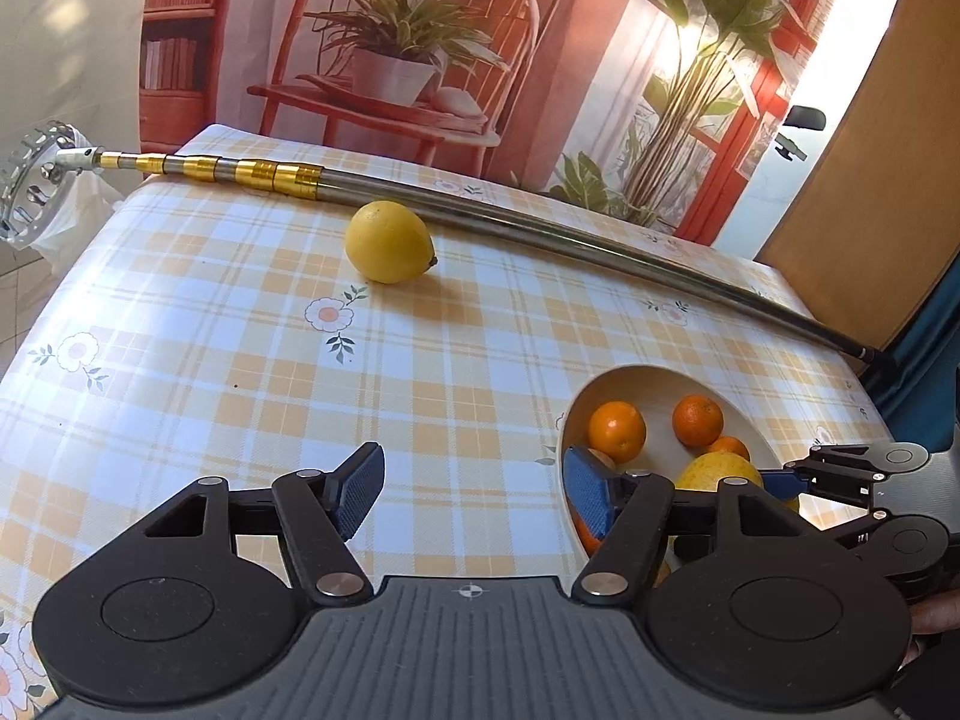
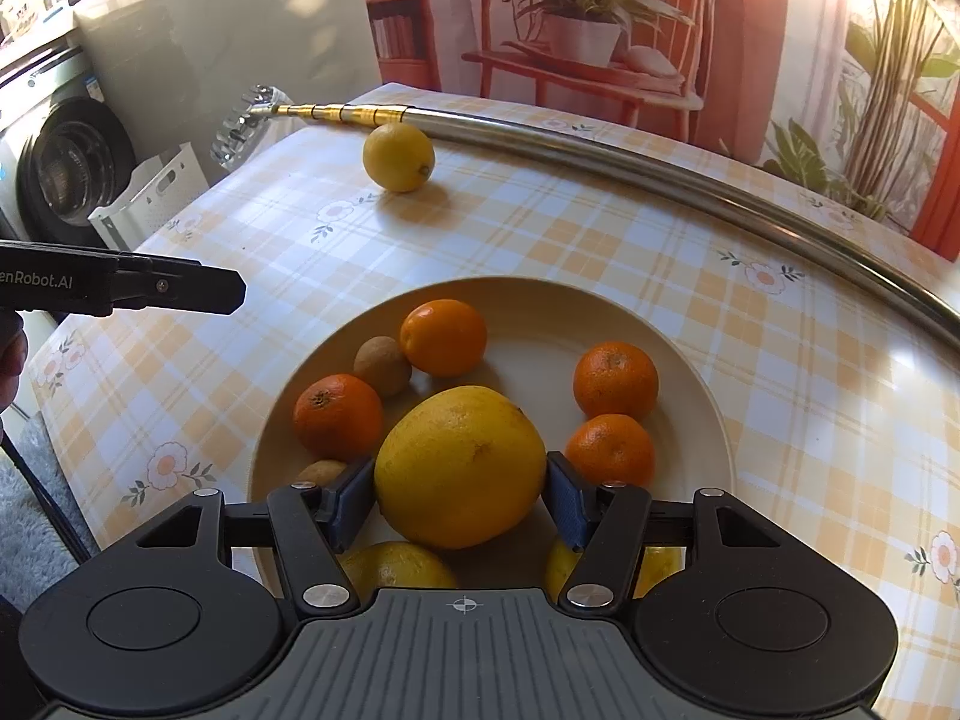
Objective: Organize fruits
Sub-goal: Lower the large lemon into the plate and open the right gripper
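A cream plate (image 2: 540, 300) holds several oranges (image 2: 443, 337), two small brown fruits (image 2: 382, 365) and yellow fruits partly hidden under my right gripper (image 2: 459, 498). That gripper is shut on a large yellow citrus (image 2: 461, 467), one blue pad on each side, over the plate's near half. A lone lemon (image 1: 390, 242) lies on the checked tablecloth at the far side, against a metal pole. My left gripper (image 1: 474, 480) stands open with nothing between its fingers, just left of the plate (image 1: 636, 373). The lemon (image 2: 398, 157) also shows in the right wrist view.
A long telescopic metal pole (image 1: 480, 210) with gold rings lies across the back of the table, its toothed head hanging off the left edge. A washing machine (image 2: 66, 174) and a white crate (image 2: 150, 192) stand left of the table. A printed backdrop hangs behind.
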The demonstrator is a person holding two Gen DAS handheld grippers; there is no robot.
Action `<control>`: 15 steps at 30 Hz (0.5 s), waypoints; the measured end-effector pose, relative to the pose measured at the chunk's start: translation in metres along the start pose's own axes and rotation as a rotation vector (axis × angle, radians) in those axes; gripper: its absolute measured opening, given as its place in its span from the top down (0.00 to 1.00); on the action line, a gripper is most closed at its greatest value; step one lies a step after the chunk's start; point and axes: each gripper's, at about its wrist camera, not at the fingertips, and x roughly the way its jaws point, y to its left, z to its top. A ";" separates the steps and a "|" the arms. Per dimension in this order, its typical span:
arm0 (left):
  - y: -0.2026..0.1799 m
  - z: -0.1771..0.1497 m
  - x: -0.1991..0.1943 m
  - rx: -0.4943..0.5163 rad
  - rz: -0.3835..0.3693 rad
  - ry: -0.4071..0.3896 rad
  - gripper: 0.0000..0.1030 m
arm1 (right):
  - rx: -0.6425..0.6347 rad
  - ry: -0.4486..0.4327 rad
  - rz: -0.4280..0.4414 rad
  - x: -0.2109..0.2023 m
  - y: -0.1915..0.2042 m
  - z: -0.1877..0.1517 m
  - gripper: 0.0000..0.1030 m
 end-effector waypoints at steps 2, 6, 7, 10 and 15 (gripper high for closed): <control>0.000 0.000 -0.001 -0.004 0.005 -0.002 0.33 | 0.001 -0.001 -0.001 -0.001 -0.001 0.000 0.45; -0.001 0.001 -0.001 -0.013 0.011 -0.007 0.33 | 0.010 -0.029 -0.007 -0.010 -0.003 0.002 0.45; -0.001 0.001 -0.001 -0.014 0.012 -0.008 0.33 | 0.012 -0.040 -0.011 -0.013 -0.004 0.003 0.45; -0.001 0.005 -0.002 -0.009 0.019 -0.014 0.33 | 0.031 -0.077 -0.011 -0.024 -0.009 0.009 0.44; 0.001 0.020 -0.010 0.005 0.041 -0.049 0.33 | 0.048 -0.124 -0.026 -0.035 -0.019 0.024 0.45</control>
